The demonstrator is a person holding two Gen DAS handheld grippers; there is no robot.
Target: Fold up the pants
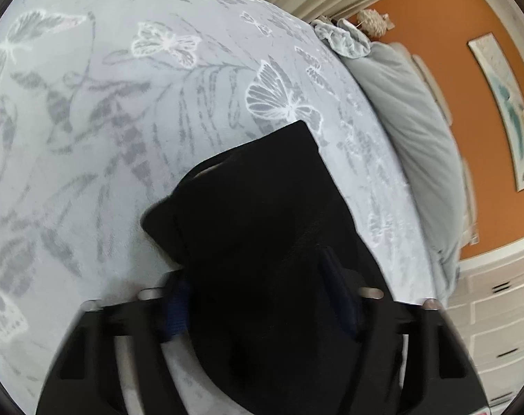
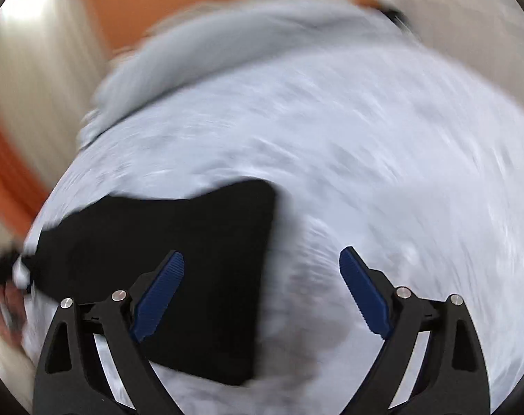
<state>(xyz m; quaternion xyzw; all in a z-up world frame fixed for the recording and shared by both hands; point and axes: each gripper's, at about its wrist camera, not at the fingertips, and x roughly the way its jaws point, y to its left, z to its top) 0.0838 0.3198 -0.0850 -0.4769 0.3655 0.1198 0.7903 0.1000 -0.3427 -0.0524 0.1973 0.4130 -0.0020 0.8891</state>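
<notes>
The black pants [image 1: 262, 207] lie folded on a pale blue bedspread with a butterfly print [image 1: 123, 103]. In the left wrist view the cloth runs between the fingers of my left gripper [image 1: 262, 297]; the jaws stand fairly wide with the thick fold between them, and the blue pads [image 1: 338, 294] are mostly hidden by cloth. In the blurred right wrist view the pants [image 2: 192, 259] lie as a folded dark block to the left. My right gripper [image 2: 262, 259] is open and empty above the bedspread [image 2: 365, 155], its left finger [image 2: 161, 290] over the pants.
A grey pillow [image 1: 410, 131] lies along the bed's right side under an orange wall [image 1: 469, 79] with a framed picture [image 1: 504, 110]. White drawers [image 1: 497, 328] stand at lower right. In the right wrist view the pillow [image 2: 244, 41] lies at the far end.
</notes>
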